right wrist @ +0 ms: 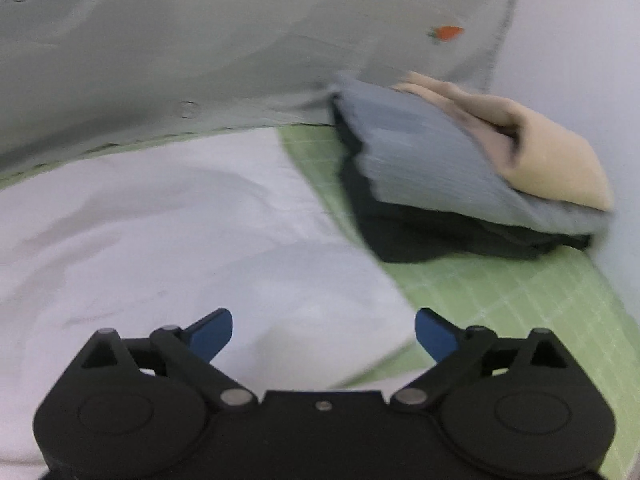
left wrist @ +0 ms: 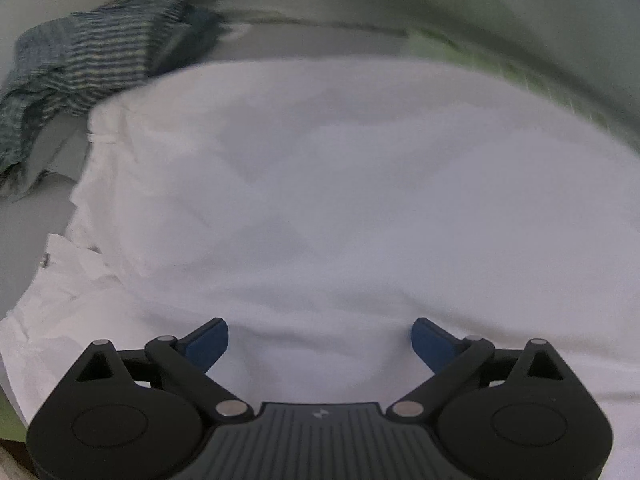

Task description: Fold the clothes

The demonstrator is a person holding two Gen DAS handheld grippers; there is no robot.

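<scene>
While both cameras are blurred, a white garment [left wrist: 320, 200] can be seen spread flat on a green gridded mat [right wrist: 500, 300], and it fills most of the left wrist view. Its long axis appears to run across that view, from a crumpled end [left wrist: 60, 308] at the left edge toward the right edge, though which end is the collar cannot be told. The left gripper [left wrist: 320, 340] is held just above the near part of the white garment with its jaws spread wide and nothing between the blue fingertips [left wrist: 208, 344]. The right gripper [right wrist: 324, 334] is likewise spread wide and empty, placed over the garment's right corner, where a straight edge slants away across the mat. Beyond the white garment, one pale grey-green shirt [right wrist: 180, 52] with buttons and a small orange embroidered motif [right wrist: 450, 33] is draped. To the right of the white garment, one stack of three folded pieces is counted: a beige one [right wrist: 540, 160] on top, a grey-blue one [right wrist: 420, 152] under it, and a dark one [right wrist: 440, 240] at the bottom. To the far left of the white garment, one blue striped cloth [left wrist: 88, 60] lies crumpled.
</scene>
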